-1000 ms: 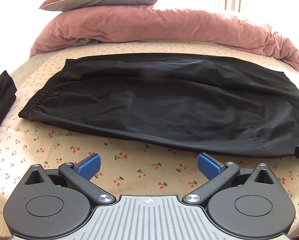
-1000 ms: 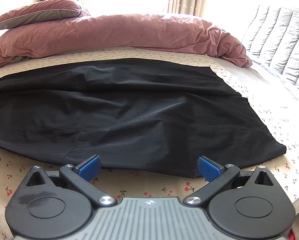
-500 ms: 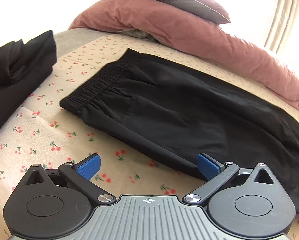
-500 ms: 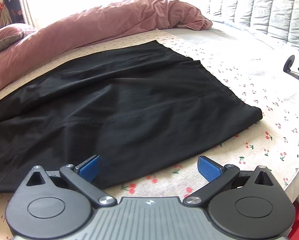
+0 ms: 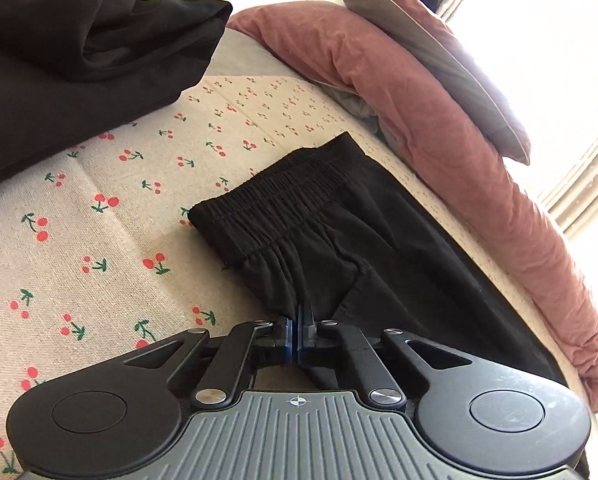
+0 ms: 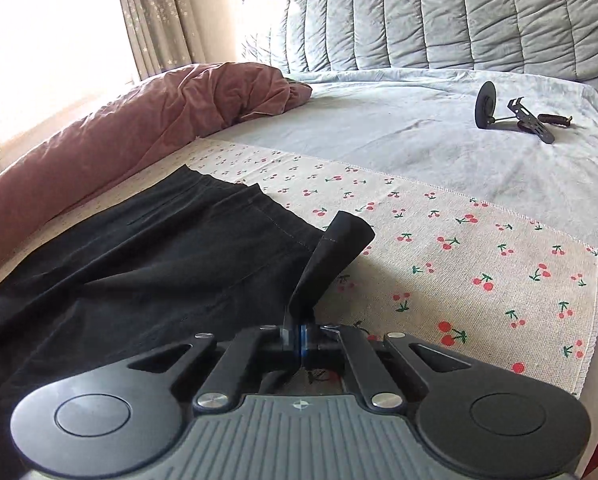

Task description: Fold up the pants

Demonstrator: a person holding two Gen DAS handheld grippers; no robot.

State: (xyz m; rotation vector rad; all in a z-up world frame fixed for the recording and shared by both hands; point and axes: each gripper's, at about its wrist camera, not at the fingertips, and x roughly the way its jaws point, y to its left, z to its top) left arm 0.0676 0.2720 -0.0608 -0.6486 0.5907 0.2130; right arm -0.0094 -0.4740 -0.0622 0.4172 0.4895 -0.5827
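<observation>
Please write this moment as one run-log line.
step: grasp for fold | left gripper: shut on pants near waistband | right gripper: shut on pants, hem corner lifted | surface: cherry-print sheet

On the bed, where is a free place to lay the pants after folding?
Free: the cherry-print sheet between the pants and the dark clothes pile; also the cherry-print strip beyond the hem and the grey cover before the metal tool. Crowded: the far side, along the pink duvet.

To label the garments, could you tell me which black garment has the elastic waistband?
The flat black pants, gripped by the left gripper; the bunched black garment shows none.
</observation>
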